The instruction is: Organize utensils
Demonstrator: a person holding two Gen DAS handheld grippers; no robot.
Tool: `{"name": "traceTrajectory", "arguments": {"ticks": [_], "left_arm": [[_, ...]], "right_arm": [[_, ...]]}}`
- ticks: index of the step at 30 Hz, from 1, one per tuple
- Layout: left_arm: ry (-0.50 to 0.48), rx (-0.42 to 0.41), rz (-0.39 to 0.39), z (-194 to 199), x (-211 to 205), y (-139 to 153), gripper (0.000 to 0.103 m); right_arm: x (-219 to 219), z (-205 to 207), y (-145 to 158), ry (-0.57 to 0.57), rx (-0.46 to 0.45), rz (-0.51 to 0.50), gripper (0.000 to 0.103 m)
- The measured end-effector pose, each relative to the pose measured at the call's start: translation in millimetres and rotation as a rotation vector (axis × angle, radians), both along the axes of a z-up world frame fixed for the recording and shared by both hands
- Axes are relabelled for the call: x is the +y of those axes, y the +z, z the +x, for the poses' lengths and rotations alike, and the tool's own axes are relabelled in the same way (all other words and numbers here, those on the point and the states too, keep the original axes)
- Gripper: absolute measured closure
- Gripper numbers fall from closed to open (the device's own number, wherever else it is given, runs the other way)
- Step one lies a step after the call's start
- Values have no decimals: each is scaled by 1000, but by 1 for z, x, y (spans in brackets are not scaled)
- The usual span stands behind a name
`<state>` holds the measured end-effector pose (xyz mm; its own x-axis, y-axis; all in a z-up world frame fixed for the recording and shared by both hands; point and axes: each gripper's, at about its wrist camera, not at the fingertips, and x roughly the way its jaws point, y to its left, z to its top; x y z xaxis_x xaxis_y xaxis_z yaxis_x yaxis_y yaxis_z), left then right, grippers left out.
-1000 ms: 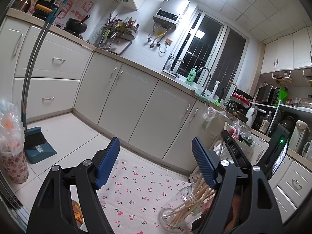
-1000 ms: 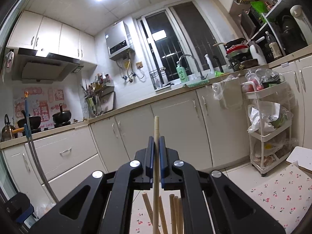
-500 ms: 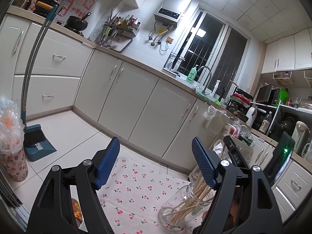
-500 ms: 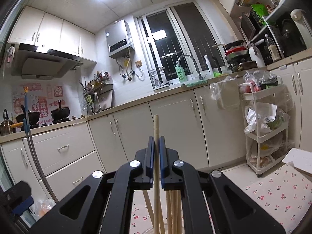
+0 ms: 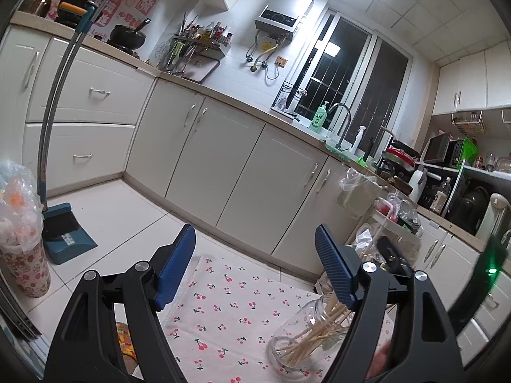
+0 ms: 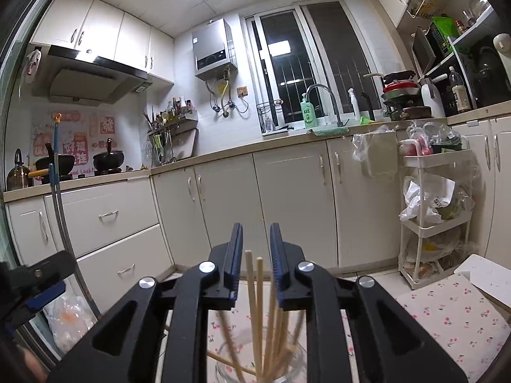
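**Chopstick dropped into jar**

With its jaws just opened a narrow way, the right gripper (image 6: 255, 255) stands over the jar (image 6: 258, 364), chopsticks (image 6: 255, 287) rising loose between the pads, none gripped. That drop looks done; whether more utensils wait outside, I cannot tell. From the left wrist view the jar sits at 5 o'clock on the cherry cloth (image 5: 230, 306), holding a leaning bundle of chopsticks and nothing else visible. Jaws wide and empty, the left gripper (image 5: 255, 268) hangs above the cloth, the jar behind its right finger.
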<state>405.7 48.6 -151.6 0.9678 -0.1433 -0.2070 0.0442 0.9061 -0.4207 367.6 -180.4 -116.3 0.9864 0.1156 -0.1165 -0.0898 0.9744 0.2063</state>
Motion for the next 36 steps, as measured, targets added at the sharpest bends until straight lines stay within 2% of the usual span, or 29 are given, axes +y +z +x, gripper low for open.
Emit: {"name": "traceTrajectory", "arguments": {"ticks": [4, 7, 8, 9, 15, 18, 20, 26, 31, 36], "left_arm": [[-2, 14, 18, -1, -7, -1, 30], [-17, 14, 55, -11, -16, 6, 28], [-29, 19, 65, -19, -21, 9, 26], [-38, 29, 70, -25, -24, 12, 21], [-67, 182, 163, -72, -53, 31, 15], [-61, 263, 229, -95, -65, 44, 12], [-50, 284, 273, -113, -70, 53, 8], [-76, 341, 383, -173, -88, 84, 8], [-114, 384, 402, -224, -97, 97, 8], [-124, 402, 392, -274, -99, 99, 8]], "right_arm": [[-18, -24, 7, -17, 32, -2, 81], [-35, -52, 9, -43, 108, -11, 59], [-39, -59, 9, -51, 130, -12, 46], [-44, -68, 9, -57, 164, -18, 38], [-55, -115, 6, -49, 380, -71, 19], [-63, -140, 6, -54, 463, -53, 14], [-69, -155, 11, -56, 500, -34, 12], [-84, -217, 45, -78, 540, 32, 7], [-77, -270, 70, -75, 567, 44, 7], [-70, -316, 74, -97, 573, 103, 7]]}}
